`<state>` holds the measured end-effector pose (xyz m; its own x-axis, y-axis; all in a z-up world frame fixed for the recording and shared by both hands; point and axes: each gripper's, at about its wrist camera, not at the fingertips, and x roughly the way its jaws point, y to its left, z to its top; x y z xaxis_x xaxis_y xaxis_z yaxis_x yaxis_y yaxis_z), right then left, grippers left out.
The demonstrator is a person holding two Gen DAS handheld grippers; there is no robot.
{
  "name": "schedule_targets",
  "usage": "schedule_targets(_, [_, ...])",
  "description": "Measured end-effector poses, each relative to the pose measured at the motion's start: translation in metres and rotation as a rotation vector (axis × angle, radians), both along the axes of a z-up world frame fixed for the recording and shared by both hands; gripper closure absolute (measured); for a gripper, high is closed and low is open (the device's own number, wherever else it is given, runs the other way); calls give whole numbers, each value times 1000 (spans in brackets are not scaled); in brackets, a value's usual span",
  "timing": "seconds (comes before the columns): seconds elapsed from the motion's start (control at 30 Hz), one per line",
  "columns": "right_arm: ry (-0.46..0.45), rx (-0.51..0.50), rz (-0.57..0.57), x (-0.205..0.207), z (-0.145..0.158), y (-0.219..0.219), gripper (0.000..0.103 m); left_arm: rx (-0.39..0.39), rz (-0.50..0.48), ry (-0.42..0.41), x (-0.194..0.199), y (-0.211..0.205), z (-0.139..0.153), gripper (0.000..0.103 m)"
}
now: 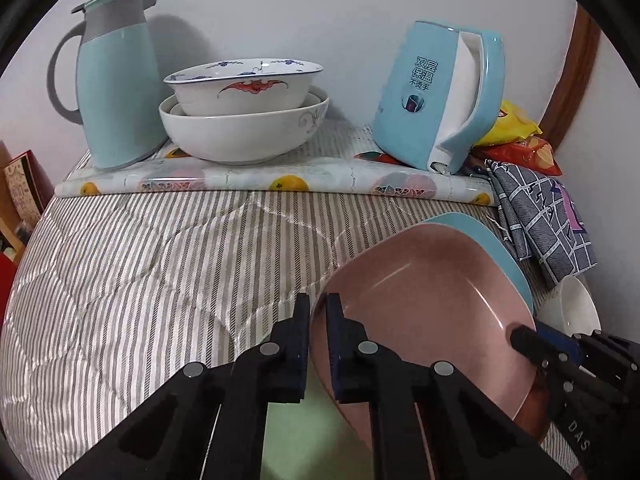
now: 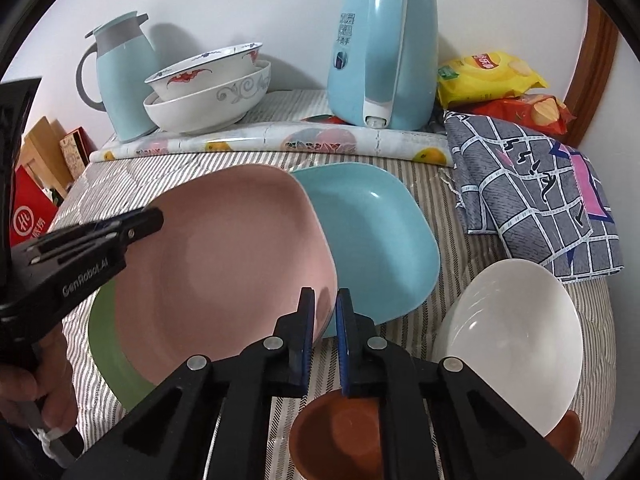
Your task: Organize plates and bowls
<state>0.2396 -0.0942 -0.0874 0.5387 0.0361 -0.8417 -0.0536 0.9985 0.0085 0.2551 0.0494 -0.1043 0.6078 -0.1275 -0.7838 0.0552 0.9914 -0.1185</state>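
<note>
Right wrist view: left gripper (image 2: 154, 216), marked "GenRobot.AI", and right gripper (image 2: 325, 308) both pinch pink plate (image 2: 224, 264) rim.

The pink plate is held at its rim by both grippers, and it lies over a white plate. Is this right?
Not quite. Both grippers do grip the pink plate at its rim, but the right wrist view shows it over a green plate, not a white one.
</note>
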Motion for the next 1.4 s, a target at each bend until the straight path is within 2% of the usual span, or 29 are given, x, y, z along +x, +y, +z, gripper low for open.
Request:
schedule_targets(0.4, [-50, 49, 25, -6, 13, 11, 100, -6, 24, 0, -25, 13, 10, 96])
schedule_targets(0.57, [-38, 54, 36, -6, 10, 18, 100, -9, 44, 3, -33, 21, 11, 96])
schedule_targets(0.9, [-22, 28, 96, -6, 1, 36, 100, -29, 104, 27, -43, 51, 5, 96])
schedule_targets(1.2, [-7, -5, 112, -2, -6, 45, 99, -53, 98, 28, -44, 59, -3, 96])
schedule_targets(1.4, [1, -68, 166, 1, -10, 54, 98, -84, 100, 39, -47, 63, -3, 96])
